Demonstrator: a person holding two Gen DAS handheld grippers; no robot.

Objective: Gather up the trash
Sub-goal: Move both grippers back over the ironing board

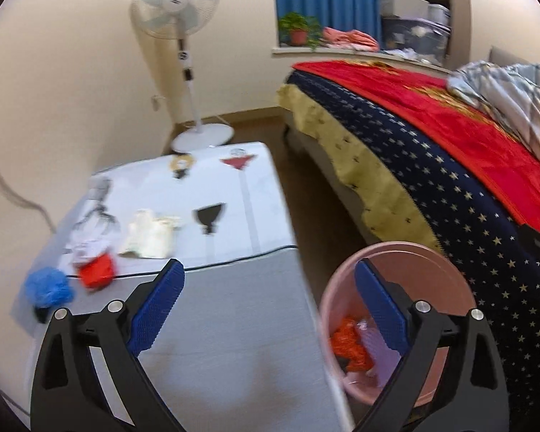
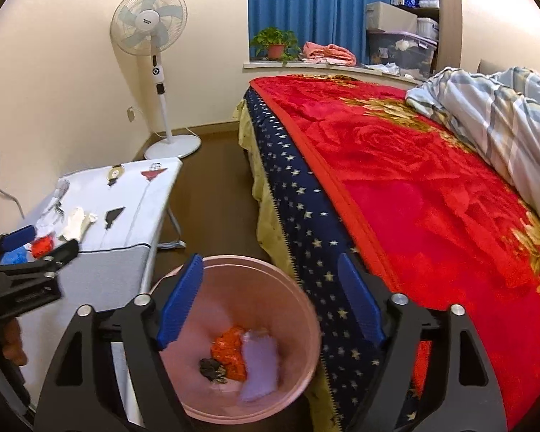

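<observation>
A pink bin (image 2: 234,260) stands on the floor between a low white table (image 2: 108,277) and the bed. In it lie an orange wrapper (image 2: 230,352), a lilac piece (image 2: 259,370) and a dark scrap (image 2: 210,367). My right gripper (image 2: 270,302) hangs open over the bin, with nothing between its fingers. My left gripper (image 1: 270,306) is open and empty above the table's near edge, with the bin (image 1: 414,248) to its right. On the table lie a blue wad (image 1: 48,286), a red wad (image 1: 97,270), crumpled cream paper (image 1: 151,230) and clear plastic (image 1: 93,212).
The bed (image 2: 414,198), under a red blanket, runs along the right, close to the bin. A standing fan (image 2: 162,90) stands in the far corner. A thin black cable (image 1: 216,262) crosses the table. A hand (image 2: 3,342) holds the left gripper (image 2: 39,243) at the left edge.
</observation>
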